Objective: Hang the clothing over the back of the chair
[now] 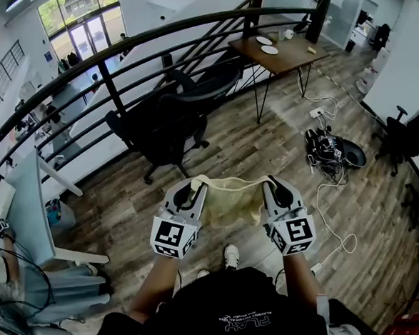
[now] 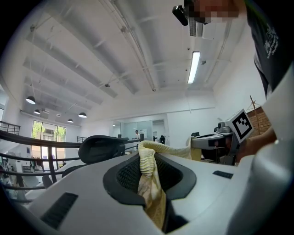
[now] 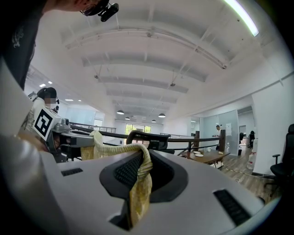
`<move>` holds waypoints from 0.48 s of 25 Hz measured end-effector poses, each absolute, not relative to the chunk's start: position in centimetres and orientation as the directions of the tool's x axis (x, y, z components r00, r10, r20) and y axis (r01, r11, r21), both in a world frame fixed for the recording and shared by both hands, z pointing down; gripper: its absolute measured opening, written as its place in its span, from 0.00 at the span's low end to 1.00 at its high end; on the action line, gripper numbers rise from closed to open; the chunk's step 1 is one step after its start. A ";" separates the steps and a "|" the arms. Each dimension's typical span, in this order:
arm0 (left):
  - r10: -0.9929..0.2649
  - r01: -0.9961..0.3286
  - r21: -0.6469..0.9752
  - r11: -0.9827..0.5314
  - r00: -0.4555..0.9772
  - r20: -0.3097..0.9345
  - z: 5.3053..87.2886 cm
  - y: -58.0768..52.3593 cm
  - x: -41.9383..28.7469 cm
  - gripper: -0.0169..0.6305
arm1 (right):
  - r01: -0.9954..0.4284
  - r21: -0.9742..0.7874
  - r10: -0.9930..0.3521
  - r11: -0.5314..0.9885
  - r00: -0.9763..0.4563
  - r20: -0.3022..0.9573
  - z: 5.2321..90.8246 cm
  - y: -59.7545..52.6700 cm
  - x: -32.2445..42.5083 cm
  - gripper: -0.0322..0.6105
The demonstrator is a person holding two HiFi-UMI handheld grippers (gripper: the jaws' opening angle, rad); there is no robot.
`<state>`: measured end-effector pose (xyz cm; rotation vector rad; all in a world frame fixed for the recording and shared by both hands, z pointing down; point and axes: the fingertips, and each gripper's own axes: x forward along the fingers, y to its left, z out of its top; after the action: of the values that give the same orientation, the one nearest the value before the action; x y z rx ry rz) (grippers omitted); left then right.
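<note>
left gripper (image 1: 191, 189): jaws nipped tight on one top corner of the yellow clothing (image 1: 233, 197), fabric bunched between the pads.
right gripper (image 1: 277, 187): same, pinching the other corner.
clothing: slung between both grippers, off the floor, well short of the black chair (image 1: 165, 127) by the railing (image 1: 116, 55).
why: probably a two-corner hold to keep the top edge spread for draping over the backrest.
hidden: garment type unclear; hang length hard to judge from above.

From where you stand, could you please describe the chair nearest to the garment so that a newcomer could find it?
Follow the curved black railing across the head view; two black office chairs stand just inside it. Yours is the nearer office chair, straight ahead of the stretched yellow garment, while its neighbour sits farther back beside the wooden desk.
</note>
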<state>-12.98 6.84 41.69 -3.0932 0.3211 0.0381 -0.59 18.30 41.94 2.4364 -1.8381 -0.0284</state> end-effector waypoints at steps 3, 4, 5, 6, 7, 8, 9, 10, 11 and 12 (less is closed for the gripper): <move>-0.217 -0.218 -0.032 -0.975 0.976 -0.026 41.7 6.2 -11.9 0.14 | -0.962 0.082 -0.964 -0.259 0.264 0.045 42.0 17.4 0.8 0.11; -0.221 -0.222 -0.033 -0.975 0.975 -0.025 41.8 5.9 -11.6 0.14 | -0.964 0.082 -0.965 -0.255 0.259 0.047 42.1 17.1 1.2 0.11; -0.226 -0.226 -0.035 -0.973 0.974 -0.022 41.8 5.6 -11.2 0.14 | -0.965 0.082 -0.966 -0.249 0.254 0.048 42.1 16.6 1.7 0.11; -0.230 -0.231 -0.036 -0.972 0.973 -0.020 41.7 5.2 -10.9 0.14 | -0.967 0.080 -0.968 -0.244 0.248 0.049 42.1 16.2 2.1 0.11; -0.235 -0.235 -0.038 -0.971 0.972 -0.018 41.8 4.9 -10.6 0.14 | -0.968 0.079 -0.969 -0.239 0.243 0.050 42.1 15.8 2.5 0.11; -0.239 -0.239 -0.039 -0.970 0.971 -0.017 41.8 4.5 -10.2 0.14 | -0.969 0.077 -0.969 -0.236 0.240 0.051 42.2 15.4 2.9 0.11; -0.243 -0.243 -0.039 -0.969 0.970 -0.015 41.8 4.2 -9.9 0.14 | -0.970 0.075 -0.970 -0.232 0.237 0.052 42.3 15.0 3.3 0.11; -0.248 -0.248 -0.040 -0.968 0.969 -0.013 41.9 3.9 -9.6 0.14 | -0.971 0.073 -0.971 -0.228 0.232 0.053 42.3 14.7 3.7 0.11; -0.253 -0.253 -0.041 -0.967 0.967 -0.011 41.9 3.6 -9.3 0.14 | -0.972 0.072 -0.972 -0.224 0.228 0.053 42.4 14.3 4.0 0.11; -0.257 -0.258 -0.043 -0.965 0.966 -0.009 41.9 3.4 -9.0 0.14 | -0.973 0.071 -0.973 -0.219 0.223 0.053 42.4 14.1 4.4 0.11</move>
<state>-9.02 3.45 41.86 -3.0713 0.4025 0.0044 4.35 14.07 42.37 2.3858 -1.9041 -0.0047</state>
